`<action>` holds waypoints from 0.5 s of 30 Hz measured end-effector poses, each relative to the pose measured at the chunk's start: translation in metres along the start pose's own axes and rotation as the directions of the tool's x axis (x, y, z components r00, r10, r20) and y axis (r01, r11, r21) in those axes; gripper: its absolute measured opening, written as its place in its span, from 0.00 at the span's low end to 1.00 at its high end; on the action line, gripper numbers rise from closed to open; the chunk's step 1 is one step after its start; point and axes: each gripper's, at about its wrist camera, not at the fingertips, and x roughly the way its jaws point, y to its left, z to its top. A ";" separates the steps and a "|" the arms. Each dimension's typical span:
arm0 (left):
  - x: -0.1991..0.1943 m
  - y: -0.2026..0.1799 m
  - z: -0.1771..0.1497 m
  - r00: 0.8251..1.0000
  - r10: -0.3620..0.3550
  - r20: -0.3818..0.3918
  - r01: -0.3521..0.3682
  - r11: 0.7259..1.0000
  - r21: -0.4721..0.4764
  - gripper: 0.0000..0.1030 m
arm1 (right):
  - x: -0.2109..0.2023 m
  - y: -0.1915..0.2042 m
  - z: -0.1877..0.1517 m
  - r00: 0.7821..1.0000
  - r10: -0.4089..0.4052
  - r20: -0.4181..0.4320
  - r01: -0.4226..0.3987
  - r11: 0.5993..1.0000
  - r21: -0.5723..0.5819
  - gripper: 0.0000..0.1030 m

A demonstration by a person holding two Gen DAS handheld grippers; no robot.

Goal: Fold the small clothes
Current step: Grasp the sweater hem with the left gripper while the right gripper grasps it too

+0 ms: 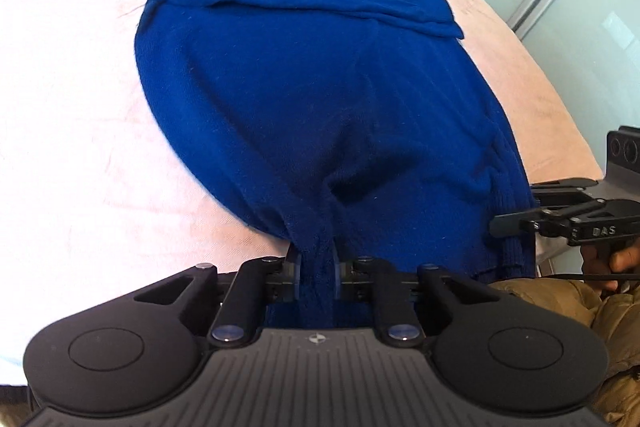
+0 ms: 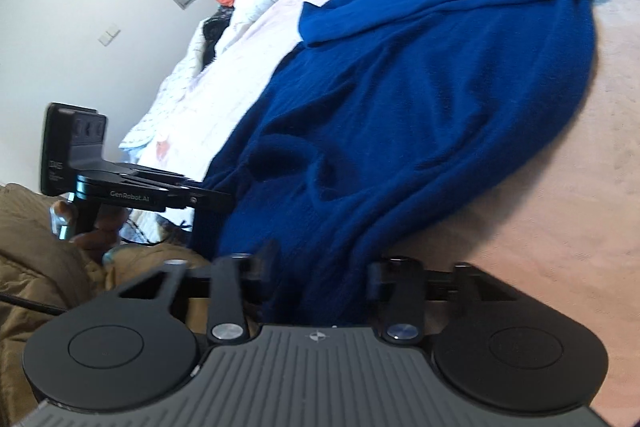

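A blue sweater [image 1: 304, 99] lies spread on the pink bed [image 1: 72, 131], stretching away ahead of both tongs. The left tongs [image 1: 316, 273] are clenched on a bunched fold of its near hem. The right tongs [image 2: 316, 275] grip the hem's other corner; the cloth hides their tips.

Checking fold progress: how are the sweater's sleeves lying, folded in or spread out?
Folded in: both sleeves lie across the sweater chest; none trails onto the bed.
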 end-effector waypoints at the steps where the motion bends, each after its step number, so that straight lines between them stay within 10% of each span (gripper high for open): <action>1: -0.001 -0.004 0.001 1.000 0.008 0.010 -0.008 1.000 0.021 0.12 | -0.001 0.000 0.000 1.000 -0.002 0.000 0.002 1.000 -0.003 0.27; 15: 0.015 -0.020 0.047 0.970 0.125 0.208 -0.144 0.986 0.078 0.11 | 0.001 -0.014 0.050 0.978 -0.143 0.155 0.150 0.988 -0.034 0.21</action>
